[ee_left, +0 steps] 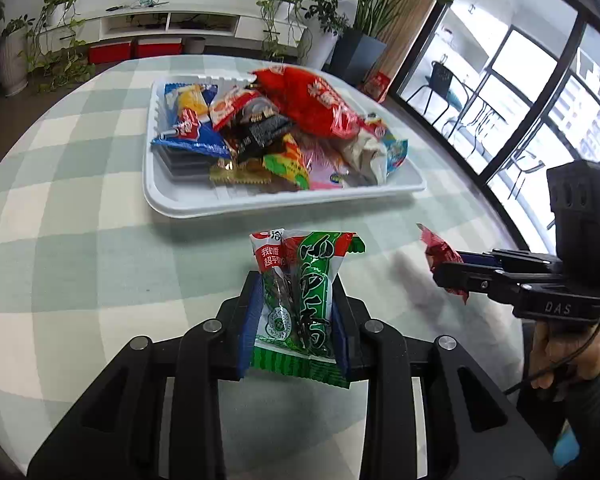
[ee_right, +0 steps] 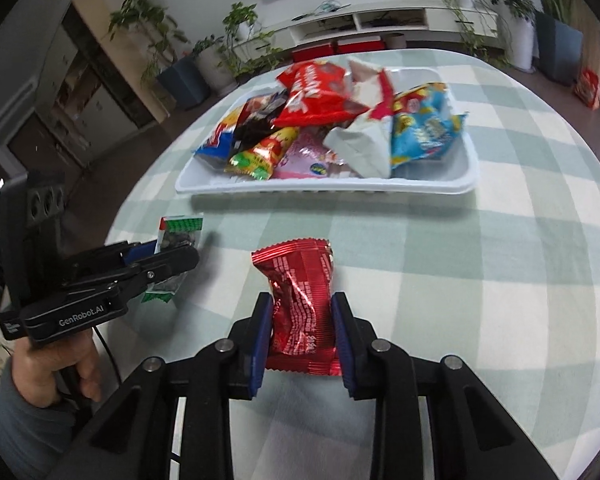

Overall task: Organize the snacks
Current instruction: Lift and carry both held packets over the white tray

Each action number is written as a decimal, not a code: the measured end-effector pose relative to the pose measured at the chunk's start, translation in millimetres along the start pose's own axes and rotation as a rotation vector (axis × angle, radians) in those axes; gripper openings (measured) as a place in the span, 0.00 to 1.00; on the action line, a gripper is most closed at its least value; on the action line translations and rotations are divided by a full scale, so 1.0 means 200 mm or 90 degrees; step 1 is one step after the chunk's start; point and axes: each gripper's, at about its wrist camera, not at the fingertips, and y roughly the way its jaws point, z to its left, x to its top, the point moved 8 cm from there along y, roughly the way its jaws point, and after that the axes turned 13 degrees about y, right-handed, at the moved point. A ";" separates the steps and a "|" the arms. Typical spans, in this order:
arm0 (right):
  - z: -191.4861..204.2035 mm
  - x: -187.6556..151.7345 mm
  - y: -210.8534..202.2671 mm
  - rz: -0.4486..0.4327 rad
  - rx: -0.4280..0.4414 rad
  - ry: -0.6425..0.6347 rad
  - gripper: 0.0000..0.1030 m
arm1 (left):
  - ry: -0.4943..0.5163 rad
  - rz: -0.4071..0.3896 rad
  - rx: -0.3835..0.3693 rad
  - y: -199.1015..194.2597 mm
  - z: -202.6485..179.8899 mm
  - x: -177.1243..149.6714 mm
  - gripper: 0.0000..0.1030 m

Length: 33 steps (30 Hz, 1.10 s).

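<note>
A green-and-white snack packet (ee_left: pixel 300 300) sits pinched between the blue pads of the left gripper (ee_left: pixel 294 312), its jaws drawn in narrow against the wrapper's sides, the packet standing upright above the checked tablecloth (ee_left: pixel 80 240). The right gripper (ee_right: pixel 302 328) holds a red foil packet (ee_right: pixel 300 304) the same way — jaws nearly closed, pads pressing its crumpled waist. Both packets are held on the near side of the white tray (ee_right: pixel 340 190), apart from its front rim. The tray is heaped with wrappers that rise above its walls. Between the tray's near edge and the two grippers lies a bare band of cloth — more open cloth extends to the right of the tray
</note>
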 end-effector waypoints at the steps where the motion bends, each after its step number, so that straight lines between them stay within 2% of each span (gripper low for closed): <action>1: -0.01 0.01 -0.02 -0.006 0.003 0.008 0.31 | -0.008 -0.008 -0.004 -0.02 0.01 0.01 0.28; 6: -0.08 0.12 -0.14 -0.042 0.008 0.032 0.31 | -0.045 -0.056 -0.007 -0.14 0.10 0.12 0.28; 10: -0.12 0.29 -0.24 -0.077 0.002 0.035 0.31 | -0.054 -0.085 0.013 -0.24 0.20 0.27 0.28; 15: -0.09 0.57 -0.35 -0.129 0.000 0.027 0.31 | -0.027 -0.086 0.045 -0.28 0.33 0.51 0.28; 18: -0.06 0.73 -0.36 -0.148 -0.004 0.021 0.31 | 0.005 -0.071 0.064 -0.24 0.38 0.67 0.28; 21: -0.01 0.87 -0.29 -0.147 -0.005 0.013 0.31 | 0.019 -0.054 0.074 -0.17 0.42 0.79 0.28; 25: 0.04 0.93 -0.15 -0.127 -0.009 0.003 0.31 | 0.017 -0.029 0.074 -0.03 0.49 0.88 0.28; 28: 0.05 0.94 0.01 -0.101 -0.018 -0.001 0.31 | 0.019 -0.001 0.070 0.11 0.51 0.87 0.28; 33: 0.04 0.91 0.21 -0.065 -0.037 -0.001 0.31 | 0.011 0.019 0.064 0.26 0.54 0.83 0.28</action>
